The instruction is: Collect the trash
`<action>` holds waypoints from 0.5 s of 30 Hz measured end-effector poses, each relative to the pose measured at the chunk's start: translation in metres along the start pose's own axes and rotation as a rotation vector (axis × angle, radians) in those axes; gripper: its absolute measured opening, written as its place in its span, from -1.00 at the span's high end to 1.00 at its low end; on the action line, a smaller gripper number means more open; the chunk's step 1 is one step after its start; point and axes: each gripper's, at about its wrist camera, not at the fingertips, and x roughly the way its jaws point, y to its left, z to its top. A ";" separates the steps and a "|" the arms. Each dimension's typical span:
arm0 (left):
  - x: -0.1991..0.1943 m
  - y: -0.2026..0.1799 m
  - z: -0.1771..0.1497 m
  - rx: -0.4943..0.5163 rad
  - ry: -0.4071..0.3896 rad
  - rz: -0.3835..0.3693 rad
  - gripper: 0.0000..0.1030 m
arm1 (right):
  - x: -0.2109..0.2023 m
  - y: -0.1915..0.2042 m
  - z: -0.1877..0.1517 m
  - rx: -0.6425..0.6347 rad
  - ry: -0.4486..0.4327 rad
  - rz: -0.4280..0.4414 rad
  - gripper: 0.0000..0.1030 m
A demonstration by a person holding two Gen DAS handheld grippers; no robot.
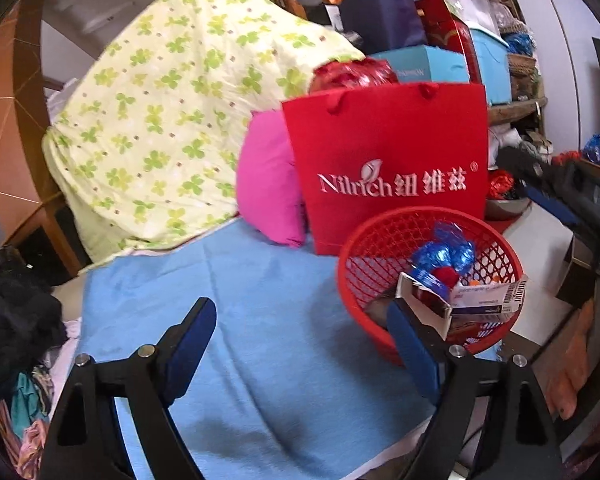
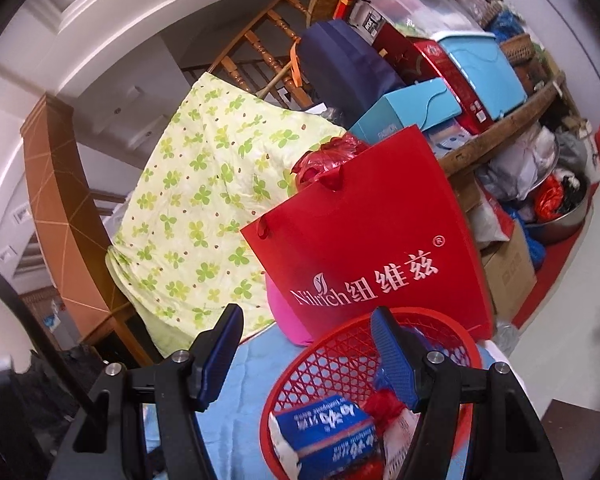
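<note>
A round red mesh basket (image 1: 354, 280) sits on a blue cloth (image 1: 240, 312). It holds a crumpled blue foil wrapper (image 1: 448, 250), a small white carton (image 1: 480, 300) and red scraps. My left gripper (image 1: 300, 344) is open and empty, low over the cloth just left of the basket. In the right wrist view the basket (image 2: 300, 376) holds a blue and white packet (image 2: 324, 428). My right gripper (image 2: 306, 354) is open and empty, above the basket's near rim. The right gripper also shows at the right edge of the left wrist view (image 1: 560, 188).
A red paper bag (image 1: 388, 164) printed "Nilrich" stands right behind the basket, with a pink cushion (image 1: 266, 184) and a clover-print quilt (image 1: 172, 112) to its left. Stacked boxes (image 2: 440, 72) fill a shelf behind. Dark clothes (image 1: 12, 312) lie at the left.
</note>
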 end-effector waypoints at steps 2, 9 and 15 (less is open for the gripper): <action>-0.007 0.006 -0.001 -0.005 -0.002 0.007 -0.70 | -0.011 0.002 -0.005 -0.018 -0.007 -0.023 -0.37; -0.035 0.026 -0.003 -0.028 -0.018 0.037 -0.77 | -0.044 0.015 -0.020 -0.079 0.026 -0.062 -0.37; -0.056 0.045 -0.005 -0.056 -0.018 0.071 -0.78 | -0.062 0.042 -0.018 -0.150 0.059 -0.054 -0.37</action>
